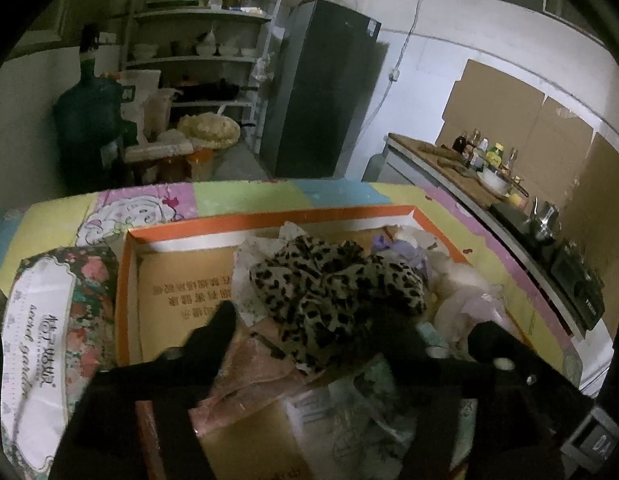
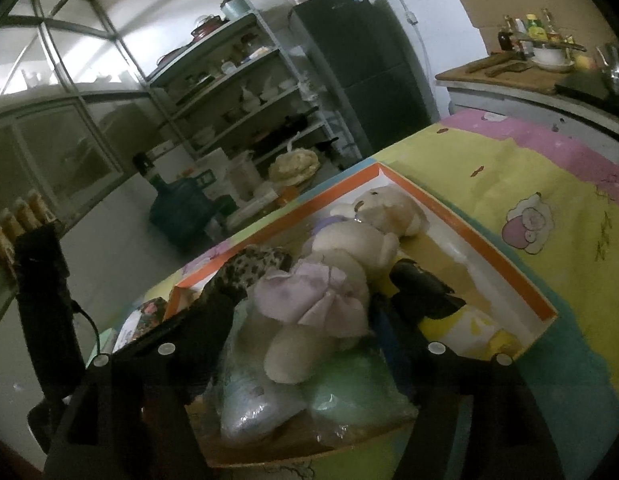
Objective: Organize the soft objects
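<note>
A shallow cardboard box with an orange rim [image 1: 269,216] [image 2: 505,264] lies on a colourful cartoon-print cloth. A leopard-print cloth [image 1: 333,284] [image 2: 249,268] is heaped in its middle. My left gripper [image 1: 353,326] is open just above it, one finger on each side and neither pad pressing. A cream teddy bear in a lilac dress [image 2: 341,264] [image 1: 461,280] lies on its back in the box on plastic-wrapped pale blue [image 2: 249,400] and green [image 2: 349,396] packs. My right gripper [image 2: 315,296] straddles the bear's skirt, open and not gripping.
A floral-printed carton [image 1: 49,320] lies left of the box. Beyond the table stand a dark fridge [image 1: 321,92], a shelf rack of dishes [image 1: 201,40] and a big water jug [image 1: 89,120]. A counter with bottles and a stove [image 1: 509,196] runs along the right.
</note>
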